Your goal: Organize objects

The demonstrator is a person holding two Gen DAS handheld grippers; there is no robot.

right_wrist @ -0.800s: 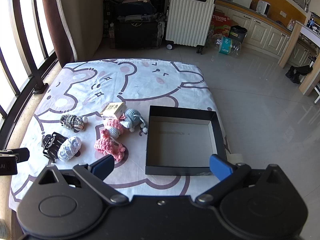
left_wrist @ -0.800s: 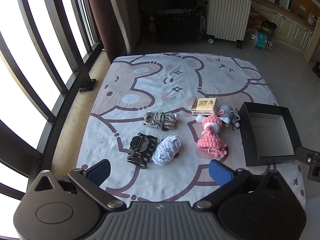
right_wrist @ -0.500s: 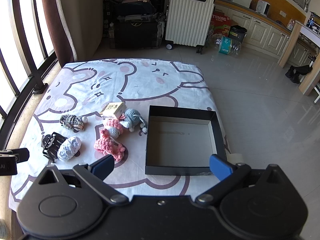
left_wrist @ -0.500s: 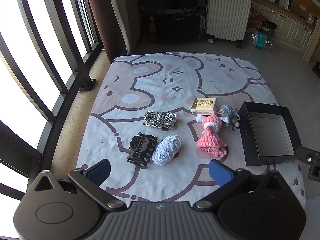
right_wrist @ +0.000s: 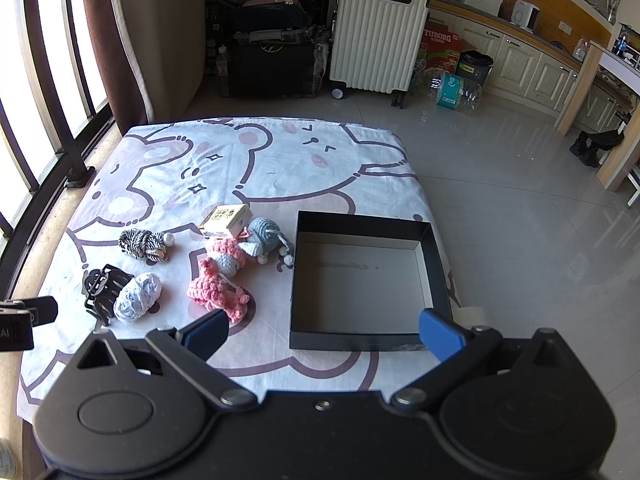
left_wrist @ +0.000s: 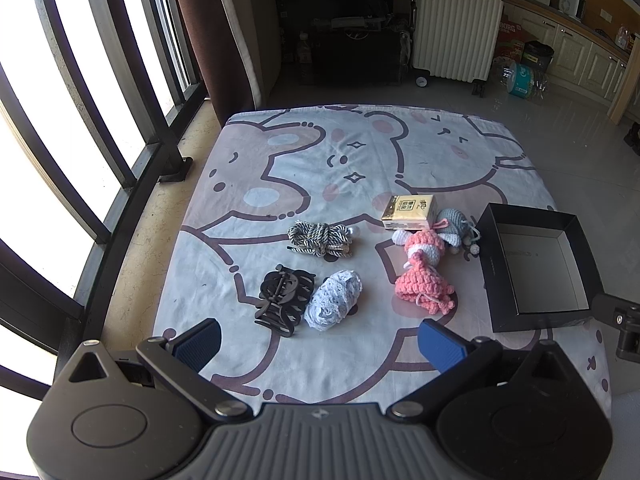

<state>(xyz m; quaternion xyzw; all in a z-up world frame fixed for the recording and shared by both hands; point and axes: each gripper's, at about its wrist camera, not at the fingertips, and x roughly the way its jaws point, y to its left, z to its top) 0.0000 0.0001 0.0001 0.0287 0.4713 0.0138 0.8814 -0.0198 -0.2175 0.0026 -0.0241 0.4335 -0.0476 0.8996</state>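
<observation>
Both tongs hang above the near edge of the bed sheet (left_wrist: 360, 152), jaws spread wide, nothing between them. Left tongs (left_wrist: 320, 342) face the loose items; right tongs (right_wrist: 322, 330) face the black box (right_wrist: 298, 280), which sits by the sheet's right edge and is empty.

Items, all still outside the box:
- black hair claw (left_wrist: 282, 300) touching a pale blue lace bundle (left_wrist: 334, 300), nearest the near edge
- striped cord bundle (left_wrist: 320, 238), toward the middle
- pink crochet doll (left_wrist: 424, 276), just left of the box
- grey-blue crochet piece (right_wrist: 262, 234) and small yellow carton (right_wrist: 228, 220) touching at the doll's far end

We judge the step in hand to be the first pick. The doll looks easiest for the right tongs: closest to the box, soft, forgiving. We would close across its narrow waist, not the fringe, which may snag its neighbours. The claw and lace bundle touch, so we would approach the claw from its free left side to avoid dragging the lace along.
</observation>
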